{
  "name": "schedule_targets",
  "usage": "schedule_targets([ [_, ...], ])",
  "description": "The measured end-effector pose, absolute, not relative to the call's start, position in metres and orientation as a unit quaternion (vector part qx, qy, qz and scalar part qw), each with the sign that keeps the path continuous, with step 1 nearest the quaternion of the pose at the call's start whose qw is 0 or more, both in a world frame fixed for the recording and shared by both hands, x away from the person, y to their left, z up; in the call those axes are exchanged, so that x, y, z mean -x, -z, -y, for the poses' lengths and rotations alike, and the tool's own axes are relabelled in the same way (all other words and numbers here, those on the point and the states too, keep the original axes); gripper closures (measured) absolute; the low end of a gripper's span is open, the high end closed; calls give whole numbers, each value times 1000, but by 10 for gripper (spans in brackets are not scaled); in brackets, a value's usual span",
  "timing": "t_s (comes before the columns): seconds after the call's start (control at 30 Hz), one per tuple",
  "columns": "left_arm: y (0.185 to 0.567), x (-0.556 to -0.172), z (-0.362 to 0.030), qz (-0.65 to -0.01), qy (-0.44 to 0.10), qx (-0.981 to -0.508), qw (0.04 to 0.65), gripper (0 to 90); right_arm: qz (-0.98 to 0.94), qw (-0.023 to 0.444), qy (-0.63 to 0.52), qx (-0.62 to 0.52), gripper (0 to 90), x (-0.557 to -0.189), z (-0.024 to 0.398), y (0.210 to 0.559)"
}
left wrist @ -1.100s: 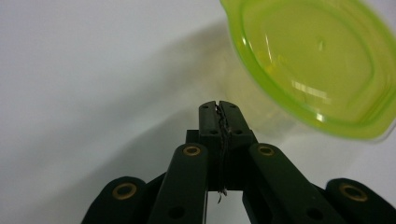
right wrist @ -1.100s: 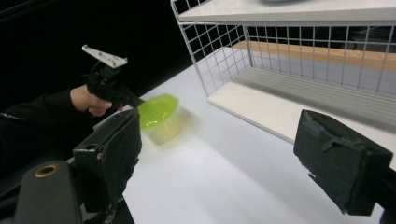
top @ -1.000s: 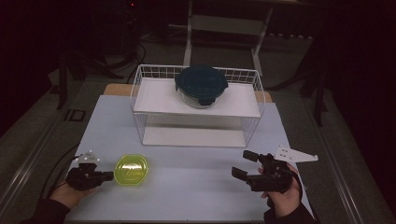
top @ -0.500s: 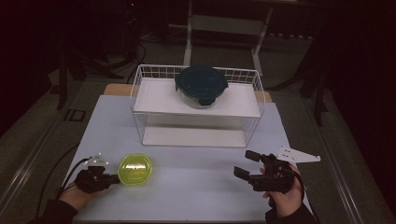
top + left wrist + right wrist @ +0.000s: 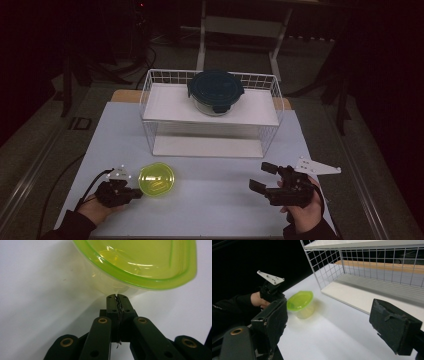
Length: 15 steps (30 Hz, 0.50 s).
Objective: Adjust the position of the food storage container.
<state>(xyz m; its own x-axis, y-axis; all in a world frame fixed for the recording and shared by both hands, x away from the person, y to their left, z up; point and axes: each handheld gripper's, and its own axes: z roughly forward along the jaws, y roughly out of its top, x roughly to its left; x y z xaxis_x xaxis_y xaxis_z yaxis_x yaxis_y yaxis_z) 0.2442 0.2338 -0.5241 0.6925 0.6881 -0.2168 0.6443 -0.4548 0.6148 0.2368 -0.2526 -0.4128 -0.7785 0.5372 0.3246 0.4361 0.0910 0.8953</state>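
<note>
Light, thin-walled green cup (image 5: 156,179) standing on the white table (image 5: 210,200), near its front left corner.

Looks like translucent plastic with a stiffer rolled rim: probably very light, smooth and a little slippery, flexing under a hard squeeze, easy to tip or skid with a nudge. Left gripper (image 5: 117,298) with fingers fully closed on nothing, tips just at the cup's wall below the rim, seemingly touching it. Right gripper (image 5: 263,178) well apart on the right side of the table, fingers spread wide and empty. Best hold judged to be across the rim, one finger inside and one outside, with gentle pressure. Wire rack (image 5: 150,95) behind, lidded container (image 5: 215,90) on its upper shelf.
</note>
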Motion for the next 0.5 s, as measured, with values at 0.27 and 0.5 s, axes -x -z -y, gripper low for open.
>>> schedule_targets([
  [0.27,531,-248,-218,-377,-17,-860,344,883,-736,44,-589,-330,148,-236,253,411],
  [0.5,526,-263,-235,-398,-46,-851,340,884,-735,44,-589,-331,148,-236,255,411],
])
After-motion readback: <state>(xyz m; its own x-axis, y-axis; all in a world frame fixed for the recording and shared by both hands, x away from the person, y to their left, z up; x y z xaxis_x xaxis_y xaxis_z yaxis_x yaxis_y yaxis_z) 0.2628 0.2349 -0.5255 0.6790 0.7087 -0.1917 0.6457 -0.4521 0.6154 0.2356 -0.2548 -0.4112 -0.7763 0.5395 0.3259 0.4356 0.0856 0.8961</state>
